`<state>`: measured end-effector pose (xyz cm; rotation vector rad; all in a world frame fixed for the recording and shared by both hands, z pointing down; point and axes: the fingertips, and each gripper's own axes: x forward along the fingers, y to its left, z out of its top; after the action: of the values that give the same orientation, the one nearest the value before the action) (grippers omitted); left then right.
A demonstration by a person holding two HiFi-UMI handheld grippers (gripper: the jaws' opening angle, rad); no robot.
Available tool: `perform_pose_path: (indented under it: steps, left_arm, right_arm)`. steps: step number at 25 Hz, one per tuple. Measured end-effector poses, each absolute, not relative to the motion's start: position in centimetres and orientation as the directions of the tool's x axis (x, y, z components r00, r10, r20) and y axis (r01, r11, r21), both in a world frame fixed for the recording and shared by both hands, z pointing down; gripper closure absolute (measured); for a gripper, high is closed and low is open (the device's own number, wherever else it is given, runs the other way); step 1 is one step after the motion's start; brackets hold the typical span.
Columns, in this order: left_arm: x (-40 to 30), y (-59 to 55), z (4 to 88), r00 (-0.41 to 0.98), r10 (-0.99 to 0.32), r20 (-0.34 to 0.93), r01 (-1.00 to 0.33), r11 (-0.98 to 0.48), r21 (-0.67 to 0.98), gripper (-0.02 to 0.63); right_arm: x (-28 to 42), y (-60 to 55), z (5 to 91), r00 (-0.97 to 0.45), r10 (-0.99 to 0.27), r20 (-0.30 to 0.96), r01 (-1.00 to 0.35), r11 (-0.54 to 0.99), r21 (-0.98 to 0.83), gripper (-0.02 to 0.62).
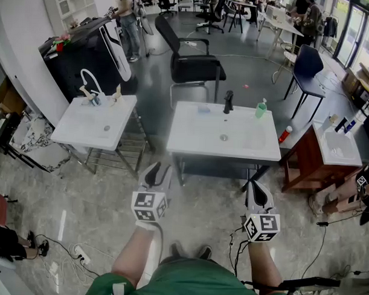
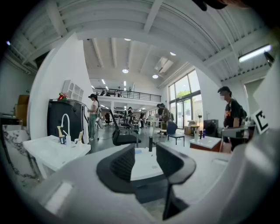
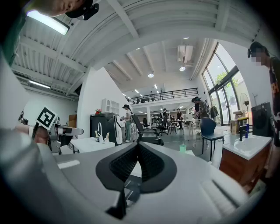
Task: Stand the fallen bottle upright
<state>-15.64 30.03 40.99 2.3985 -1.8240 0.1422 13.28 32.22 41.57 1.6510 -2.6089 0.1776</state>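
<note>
A wide workshop floor lies between me and three white sinks. The middle sink stands straight ahead, well out of reach, with a wooden cabinet just to its right. My left tongs are held about level, jaws spread with nothing between them. My right tongs are pressed together and empty. A green bottle stands upright at the sink's right rear corner. The fallen bottle, white with a red cap, lies slanted at the sink's right edge by the cabinet. I cannot tell which of the two it rests on.

The edge worries me most. If I arrive with the right jaws shut, I judge they would only nudge the bottle, and it could roll off to the floor. A pinch near the cap may let it swing or slip. A wide reach could knock the green bottle over. Cables trail by my feet and could catch a step.
</note>
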Motion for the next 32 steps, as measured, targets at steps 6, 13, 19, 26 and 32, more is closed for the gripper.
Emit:
perform_pose_path:
  steps: [6,13,19,26,32]
  left_arm:
    - [-17.2,28.6,40.0,0.238,-0.963,0.129,-0.971,-0.237,0.021,0.462]
    - [-14.7,28.6,37.9,0.228,-0.969,0.097,-0.973,-0.229,-0.005,0.463]
    - [-13.3,28.7,37.5,0.202,-0.976,0.085,-0.979,-0.204,-0.014,0.462]
    - [-14.9,26.6,37.3,0.170,-0.982,0.080,-0.985,-0.173,-0.021,0.463]
    - [-15.9,20.4,38.2,0.197,-0.977,0.077,-0.980,-0.198,0.000,0.462]
  right_arm:
    - [11.8,30.4,40.7,-0.451,-0.889,0.072,-0.892,0.448,-0.060,0.592]
    - [14.2,30.0,38.7,-0.452,-0.892,0.024,-0.892,0.451,-0.042,0.591]
    - [16.4,28.9,38.5,-0.460,-0.888,-0.002,-0.887,0.459,-0.046,0.591]
    - [16.1,26.4,38.8,-0.459,-0.889,0.000,-0.887,0.458,-0.068,0.591]
    - [15.1,21.7,39.2,-0.435,-0.900,0.021,-0.899,0.434,-0.054,0.591]
